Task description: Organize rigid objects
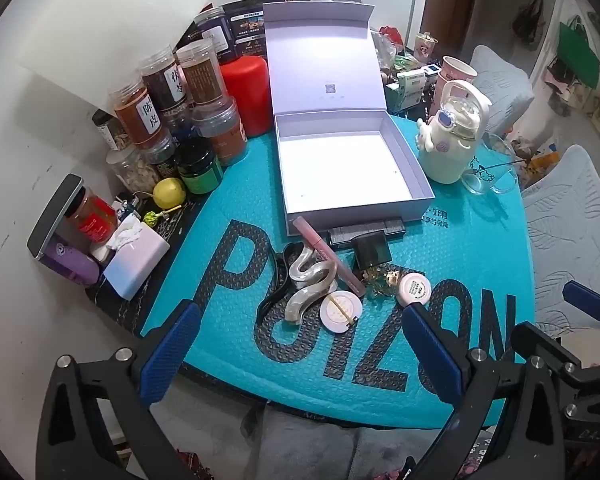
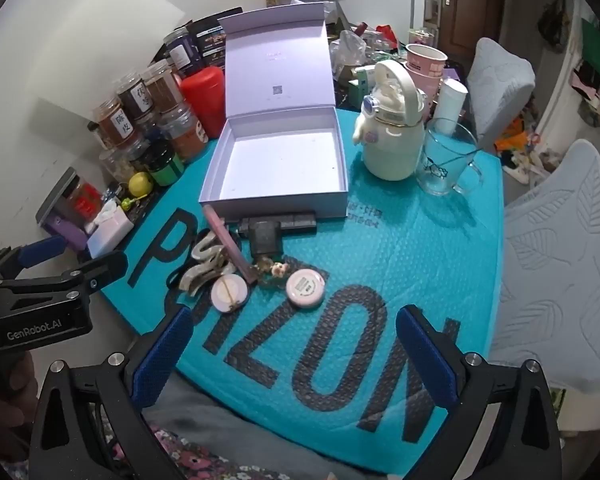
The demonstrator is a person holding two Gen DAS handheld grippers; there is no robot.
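Both grippers hang above the near edge of the table, tilted steeply down. The left gripper (image 1: 300,344) has its jaws spread wide with nothing between them; the right gripper (image 2: 294,344) likewise stands fully spread and empty. In the right wrist view the left gripper's body shows at the left margin, lettered "GenRobot.AI".

The teal bubble mailer (image 1: 452,240) covers most of the tabletop and bears large black lettering that appears to read "POIZON". Its near and right portions lie bare, giving open room in front of both grippers.

The open lavender box (image 1: 352,168) sits at the mailer's far middle, lid upright, tray empty. Just before its near wall lie the task items, clustered: a pink tube (image 1: 328,256) leaning diagonally, a black case (image 1: 370,248), a wavy pearly hair clip (image 1: 310,288) over a black cord, a round compact (image 1: 340,314) with a gold pin across it, and a second round compact (image 1: 414,289) whose label print is too small to read. A small gold ornament lies between the compacts.

Left of the box, stacked jars (image 1: 168,96) with Chinese labels crowd the wall edge beside a red canister (image 1: 246,96). Right of the box stand a cream bottle (image 1: 450,136) and a glass mug (image 1: 492,168), near the table's right edge.
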